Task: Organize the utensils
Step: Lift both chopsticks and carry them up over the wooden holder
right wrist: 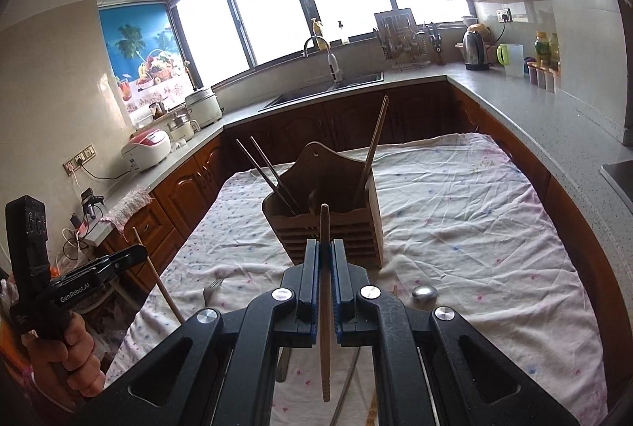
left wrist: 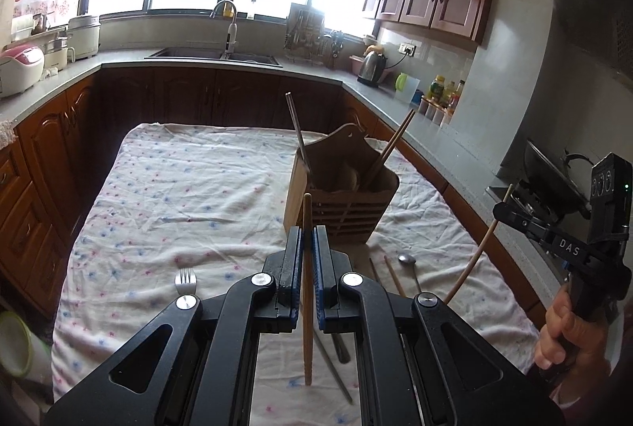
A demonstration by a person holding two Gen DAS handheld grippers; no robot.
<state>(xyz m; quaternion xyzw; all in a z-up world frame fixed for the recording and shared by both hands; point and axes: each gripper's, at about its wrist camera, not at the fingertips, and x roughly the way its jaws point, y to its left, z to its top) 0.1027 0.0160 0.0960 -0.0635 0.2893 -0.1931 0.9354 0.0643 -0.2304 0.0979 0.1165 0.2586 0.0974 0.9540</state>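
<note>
The left gripper (left wrist: 307, 240) is clamped on a wooden chopstick (left wrist: 307, 291), which stands almost straight up between the blue pads. The right gripper (right wrist: 325, 259) is clamped on another chopstick (right wrist: 325, 307) the same way. Both are held above the table (left wrist: 166, 188), just in front of the wooden holder (left wrist: 340, 196). The holder stands on the flowery cloth (two metal sticks lean out on one side, wooden ones on the other). A fork (left wrist: 186, 281) lies on the cloth to the left. A spoon (left wrist: 407, 261) and more chopsticks lie near the holder, partly hidden by the grippers.
</note>
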